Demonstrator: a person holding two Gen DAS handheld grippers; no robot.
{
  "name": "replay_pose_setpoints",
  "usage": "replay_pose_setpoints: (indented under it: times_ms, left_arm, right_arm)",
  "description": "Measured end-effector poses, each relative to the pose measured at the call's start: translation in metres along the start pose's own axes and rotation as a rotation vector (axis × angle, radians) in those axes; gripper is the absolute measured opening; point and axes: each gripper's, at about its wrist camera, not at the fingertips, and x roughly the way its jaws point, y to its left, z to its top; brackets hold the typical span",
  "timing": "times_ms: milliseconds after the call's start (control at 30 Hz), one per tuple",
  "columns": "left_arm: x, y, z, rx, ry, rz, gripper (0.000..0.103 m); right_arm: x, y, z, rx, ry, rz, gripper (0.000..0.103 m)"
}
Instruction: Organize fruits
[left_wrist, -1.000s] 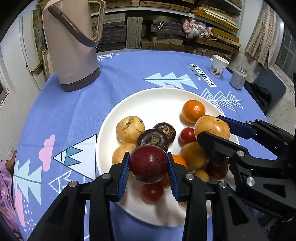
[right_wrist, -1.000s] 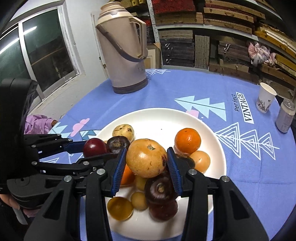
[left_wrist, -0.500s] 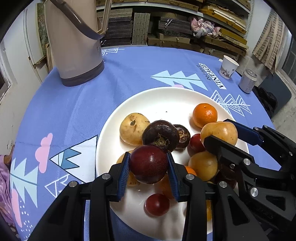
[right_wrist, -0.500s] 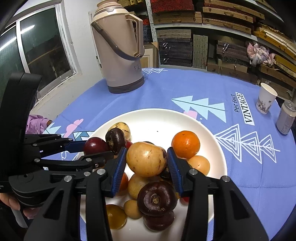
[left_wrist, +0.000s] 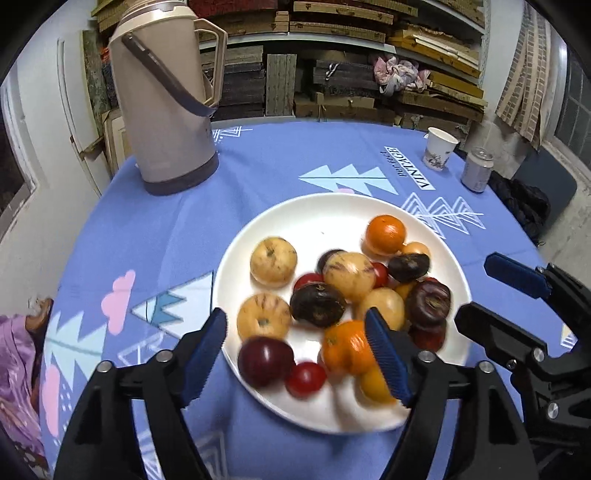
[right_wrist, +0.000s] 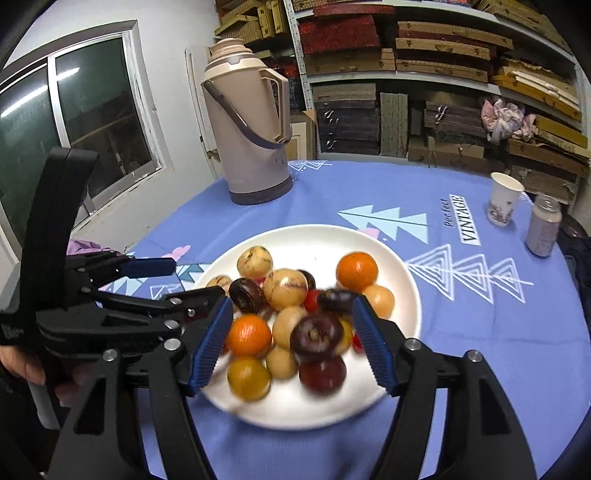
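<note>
A white plate (left_wrist: 325, 214) (right_wrist: 325, 236) on the blue tablecloth holds several fruits: oranges, yellow-brown round fruits, dark purple ones and small red ones. My left gripper (left_wrist: 295, 354) is open and empty above the plate's near edge. A dark red plum (left_wrist: 265, 360) lies on the plate between its fingers. My right gripper (right_wrist: 291, 343) is open and empty over the plate's near side. A yellow-brown fruit (right_wrist: 285, 288) rests on the pile beyond it. The right gripper also shows in the left wrist view (left_wrist: 495, 295).
A tall beige thermos jug (left_wrist: 166, 96) (right_wrist: 251, 122) stands at the back left. A paper cup (left_wrist: 439, 147) (right_wrist: 504, 199) and a drink can (left_wrist: 476, 170) (right_wrist: 543, 225) stand at the back right. Purple cloth (left_wrist: 18, 362) lies at the left table edge.
Both grippers have opened and pulled back. The dark red plum dropped from the left gripper and the yellow-brown fruit from the right gripper onto the plate.
</note>
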Motion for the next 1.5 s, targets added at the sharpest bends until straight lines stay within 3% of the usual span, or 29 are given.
replay_pose_setpoints:
  times_ms: [333, 400, 600, 1067, 1500]
  left_arm:
    - [-0.032, -0.025, -0.044, 0.012, 0.004, -0.005, 0.089]
    - [-0.036, -0.026, -0.050, 0.008, 0.010, -0.002, 0.089]
    - [-0.054, -0.029, -0.067, 0.001, 0.005, 0.021, 0.095]
    - [-0.074, -0.022, -0.087, -0.028, -0.005, 0.049, 0.098]
    - [-0.077, -0.021, -0.090, -0.028, -0.021, 0.070, 0.099]
  right_arm:
    - [-0.049, 0.005, -0.053, -0.003, 0.018, -0.133, 0.079]
    - [-0.055, 0.007, -0.061, 0.011, 0.019, -0.155, 0.087]
    - [-0.068, 0.016, -0.071, 0.020, 0.022, -0.201, 0.098]
    - [-0.077, 0.028, -0.073, 0.014, 0.040, -0.310, 0.098]
    - [-0.075, 0.028, -0.074, 0.018, 0.047, -0.309, 0.098]
